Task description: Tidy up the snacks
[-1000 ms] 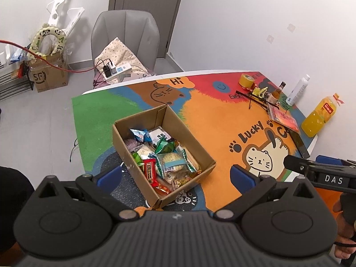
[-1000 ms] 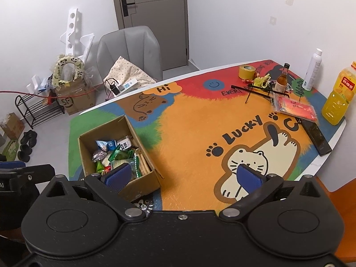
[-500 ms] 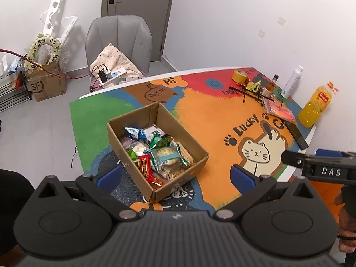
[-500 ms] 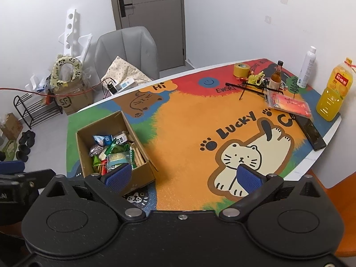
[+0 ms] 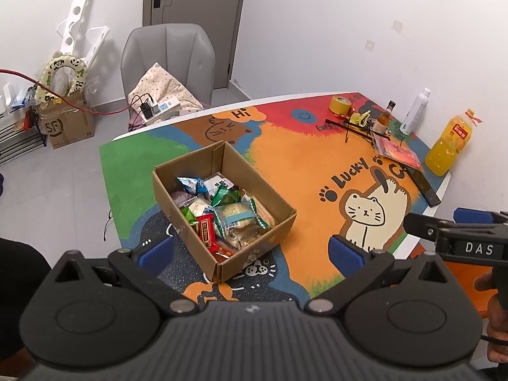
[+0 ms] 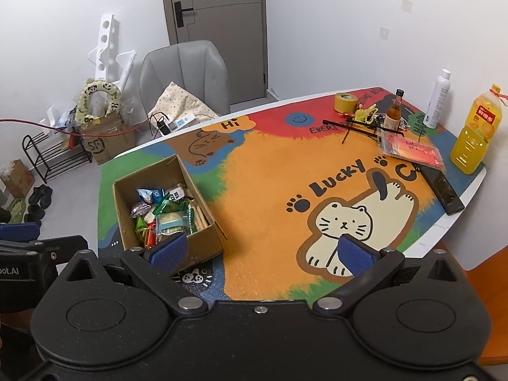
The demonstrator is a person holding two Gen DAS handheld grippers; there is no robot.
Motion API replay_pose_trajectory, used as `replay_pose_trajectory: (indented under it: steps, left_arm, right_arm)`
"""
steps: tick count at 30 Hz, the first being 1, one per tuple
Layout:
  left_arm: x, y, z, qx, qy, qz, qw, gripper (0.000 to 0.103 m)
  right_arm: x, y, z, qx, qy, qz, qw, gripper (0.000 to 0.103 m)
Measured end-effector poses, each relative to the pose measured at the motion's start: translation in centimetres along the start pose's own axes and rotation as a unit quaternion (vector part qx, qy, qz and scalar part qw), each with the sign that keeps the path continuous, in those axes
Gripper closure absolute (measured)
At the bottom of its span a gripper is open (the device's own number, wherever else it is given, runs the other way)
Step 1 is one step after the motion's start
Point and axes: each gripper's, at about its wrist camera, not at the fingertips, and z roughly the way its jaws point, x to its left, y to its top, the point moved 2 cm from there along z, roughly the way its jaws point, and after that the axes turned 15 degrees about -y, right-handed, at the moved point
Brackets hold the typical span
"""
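An open cardboard box (image 5: 254, 190) (image 6: 203, 238) full of wrapped snacks (image 5: 222, 216) (image 6: 165, 216) stands on the left part of the colourful table mat (image 5: 285, 165) (image 6: 270, 174). My left gripper (image 5: 250, 250) is open and empty, held high above the near edge of the box. My right gripper (image 6: 260, 250) is open and empty, held high above the table's near side, to the right of the box. The right gripper also shows at the right edge of the left wrist view (image 5: 457, 231).
At the table's far right stand an orange juice bottle (image 6: 476, 133), a white bottle (image 6: 438, 98), a small brown bottle (image 6: 395, 108), a tape roll (image 6: 346, 101), a red packet (image 6: 412, 149) and a black phone (image 6: 444, 190). A grey chair (image 6: 187, 73) stands behind the table.
Both grippers have pulled back and up from the table, so the box and mat look smaller and farther. Both stay open and empty. The box has not moved.
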Motion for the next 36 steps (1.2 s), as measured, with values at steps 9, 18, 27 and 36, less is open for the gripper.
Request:
replay_pose_trajectory:
  steps: [9, 18, 27, 36]
  left_arm:
    - [-0.2, -0.2, 0.0, 0.001, 0.004, 0.006, 1.0, 0.0]
    - [0.3, -0.4, 0.0, 0.001, 0.008, 0.0, 1.0, 0.0]
    - [0.6, -0.4, 0.1, 0.004, 0.012, -0.001, 0.9999, 0.0]
    - [0.9, -0.4, 0.4, 0.007, 0.011, -0.005, 0.9999, 0.0]
  right_arm:
    - [-0.4, -0.5, 0.0, 0.006, 0.0, 0.01, 1.0, 0.0]
    - [-0.1, -0.5, 0.0, 0.004, 0.002, 0.005, 1.0, 0.0]
    - [0.6, -0.1, 0.1, 0.006, 0.004, -0.01, 1.0, 0.0]
    - [0.8, 0.0, 0.3, 0.007, 0.0, -0.012, 1.0, 0.0]
